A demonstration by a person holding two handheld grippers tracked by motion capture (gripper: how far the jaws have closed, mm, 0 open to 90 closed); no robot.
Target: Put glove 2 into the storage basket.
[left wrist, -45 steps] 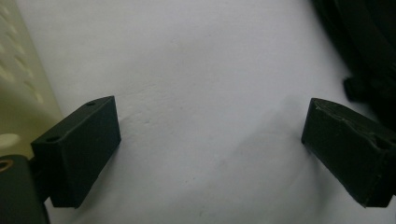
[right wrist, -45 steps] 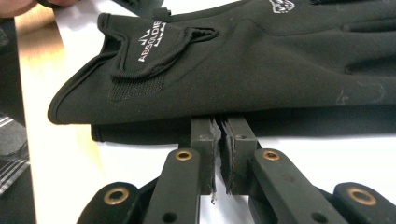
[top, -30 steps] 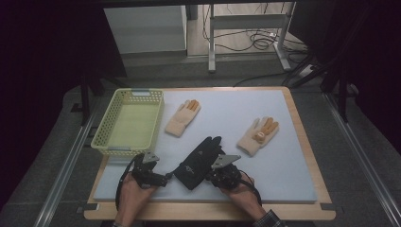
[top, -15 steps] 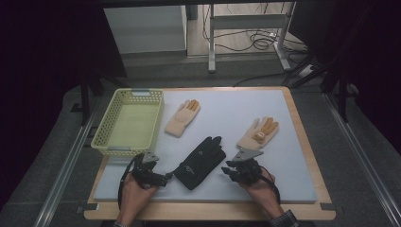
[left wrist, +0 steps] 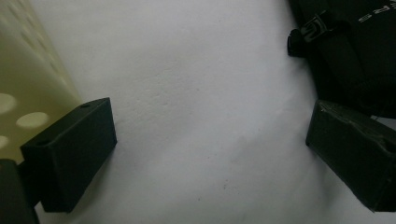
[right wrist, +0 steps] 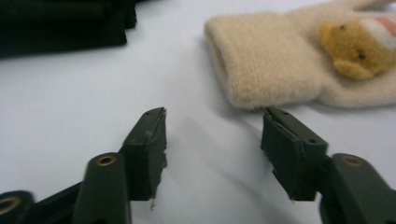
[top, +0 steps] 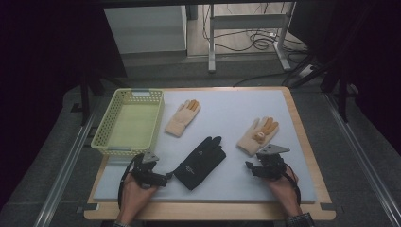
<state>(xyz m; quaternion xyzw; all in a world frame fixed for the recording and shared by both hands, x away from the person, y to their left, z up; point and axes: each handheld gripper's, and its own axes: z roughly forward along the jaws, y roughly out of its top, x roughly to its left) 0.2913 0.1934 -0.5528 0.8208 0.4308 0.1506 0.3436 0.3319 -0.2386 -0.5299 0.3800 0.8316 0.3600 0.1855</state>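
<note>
A black glove (top: 201,163) lies flat in the middle of the white mat (top: 227,113). Its cuff (left wrist: 345,56) shows at the top right of the left gripper view. My left gripper (top: 166,178) rests just left of that cuff. It (left wrist: 210,154) is open wide over bare mat. A cream glove with a small bear on it (top: 257,135) lies to the right. My right gripper (top: 253,166) sits just below that glove's cuff (right wrist: 266,60). Its jaws (right wrist: 212,116) have just been opening, with nothing between them. A second cream glove (top: 182,118) lies farther back.
A pale yellow-green basket (top: 106,127) stands at the mat's left edge, and its wall (left wrist: 23,93) is close beside my left gripper. The mat lies on a wooden board (top: 302,142). Beyond the table are desk legs and cables on the floor.
My right gripper let go of the black glove and moved right to a spot below the bear glove, with its jaws now apart. The black glove lies flat. The left gripper stayed put.
</note>
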